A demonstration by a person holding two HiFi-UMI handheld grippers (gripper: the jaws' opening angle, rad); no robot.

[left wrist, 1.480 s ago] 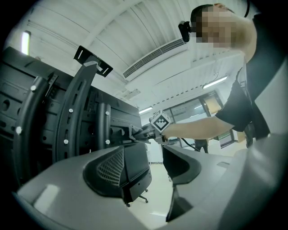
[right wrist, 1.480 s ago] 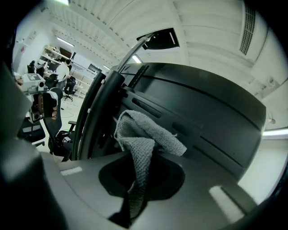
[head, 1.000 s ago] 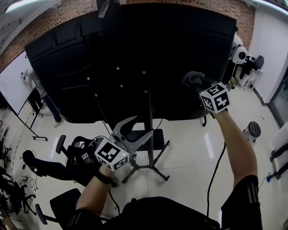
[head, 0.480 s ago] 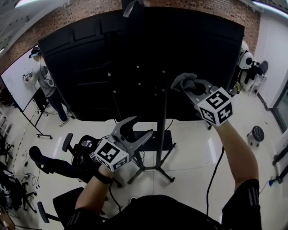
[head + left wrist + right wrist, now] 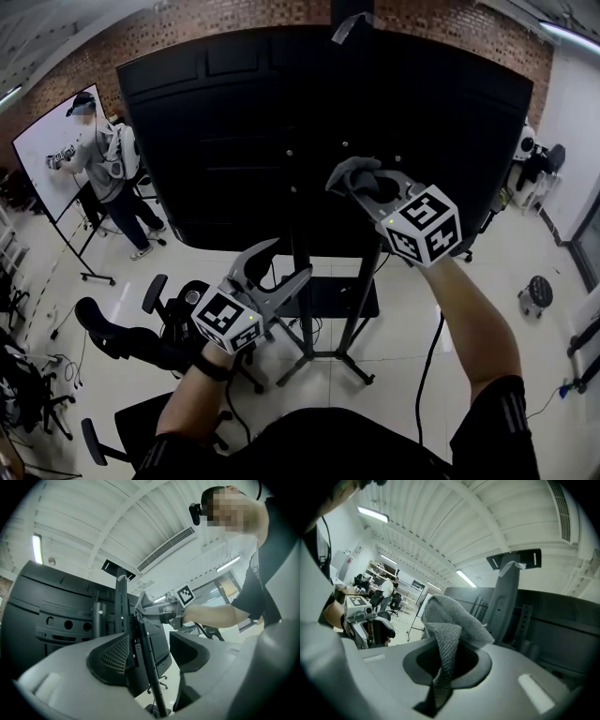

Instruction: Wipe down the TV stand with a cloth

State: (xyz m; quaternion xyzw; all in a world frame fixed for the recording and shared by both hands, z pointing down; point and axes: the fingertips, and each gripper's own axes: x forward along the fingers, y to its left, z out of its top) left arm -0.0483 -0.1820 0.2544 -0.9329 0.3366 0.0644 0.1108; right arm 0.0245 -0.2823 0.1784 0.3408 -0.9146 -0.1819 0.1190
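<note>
Brick wall (image 5: 169,28) and glossy white floor (image 5: 403,309) lie behind a black TV (image 5: 216,141), seen from the back on its TV stand (image 5: 307,328). Right gripper (image 5: 367,187), held high beside the stand's upright, has its 2 jaws pinched on a grey cloth (image 5: 356,172), which bunches above the tips. Left gripper (image 5: 284,264), lower, has its jaws spread, with a slim stand post showing in the gap; contact cannot be told. At far left, a person (image 5: 105,159) faces a whiteboard (image 5: 42,155).

Stand pole (image 5: 151,673) between left jaws
</note>
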